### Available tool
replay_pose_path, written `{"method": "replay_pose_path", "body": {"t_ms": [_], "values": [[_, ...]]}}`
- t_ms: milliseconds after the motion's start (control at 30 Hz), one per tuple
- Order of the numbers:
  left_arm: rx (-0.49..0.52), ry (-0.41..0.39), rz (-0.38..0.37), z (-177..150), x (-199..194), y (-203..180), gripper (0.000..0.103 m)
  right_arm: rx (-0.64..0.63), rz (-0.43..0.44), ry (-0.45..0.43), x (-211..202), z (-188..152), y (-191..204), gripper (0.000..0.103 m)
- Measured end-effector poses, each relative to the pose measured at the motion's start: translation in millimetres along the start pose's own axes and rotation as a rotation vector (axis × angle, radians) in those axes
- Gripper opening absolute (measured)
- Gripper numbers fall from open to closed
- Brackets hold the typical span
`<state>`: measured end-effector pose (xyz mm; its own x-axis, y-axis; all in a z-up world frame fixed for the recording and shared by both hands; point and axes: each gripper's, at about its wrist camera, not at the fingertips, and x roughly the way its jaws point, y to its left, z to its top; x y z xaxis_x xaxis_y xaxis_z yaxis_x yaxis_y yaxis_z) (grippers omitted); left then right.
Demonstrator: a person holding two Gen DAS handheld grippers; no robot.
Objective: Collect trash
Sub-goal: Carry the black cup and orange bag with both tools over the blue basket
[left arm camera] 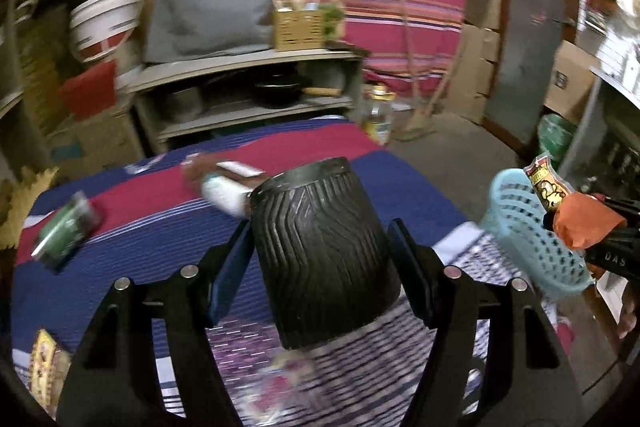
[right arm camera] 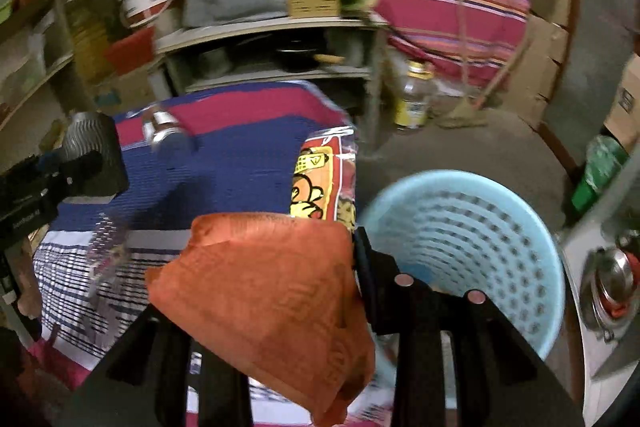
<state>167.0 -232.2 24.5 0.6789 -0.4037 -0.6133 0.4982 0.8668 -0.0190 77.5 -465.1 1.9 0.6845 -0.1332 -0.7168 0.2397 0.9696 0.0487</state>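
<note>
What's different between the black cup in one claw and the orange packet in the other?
The black cup is rigid, ribbed and wide, so the left gripper spans it; the orange packet is soft and flat, pinched in the right gripper with a cartoon wrapper. Both are held above the table.

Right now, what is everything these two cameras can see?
Cup: one, black, ribbed, between the left claw's pads.
Snack wrapper: one, red and yellow, in the right claw.
Cloth: one, orange, draped over the right claw.
Basket: one, light blue, perforated, beside the table.
Tablecloth: one, blue, red and white stripes.
Green packet: one, on the cloth's left.
Shelf unit: one, grey, behind the table.
Bottle: one, yellow label, on the floor.
Left claw: black, gripping the cup.
Right claw: black, shut.
</note>
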Motion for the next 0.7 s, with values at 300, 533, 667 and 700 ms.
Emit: {"method": "replay_pose_path", "body": {"t_ms": [300, 533, 667, 700], "values": [[0.085, -0.001, -0.138, 9.3, 28.9, -103.7, 0.063, 0.143, -0.105, -0.011, -11.2, -22.3, -86.8, 0.032], [0.167, -0.004, -0.191, 6.2, 52.0, -170.6, 0.062, 0.182, -0.122, -0.016, -7.6, -37.8, -124.6, 0.032], [0.212, 0.003, -0.219, 5.3, 64.5, -201.9, 0.062, 0.212, -0.117, -0.013, -3.7, -44.6, -141.6, 0.032], [0.223, 0.002, -0.221, 5.7, 66.7, -210.2, 0.062, 0.218, -0.118, -0.014, -2.7, -46.3, -146.2, 0.032]]}}
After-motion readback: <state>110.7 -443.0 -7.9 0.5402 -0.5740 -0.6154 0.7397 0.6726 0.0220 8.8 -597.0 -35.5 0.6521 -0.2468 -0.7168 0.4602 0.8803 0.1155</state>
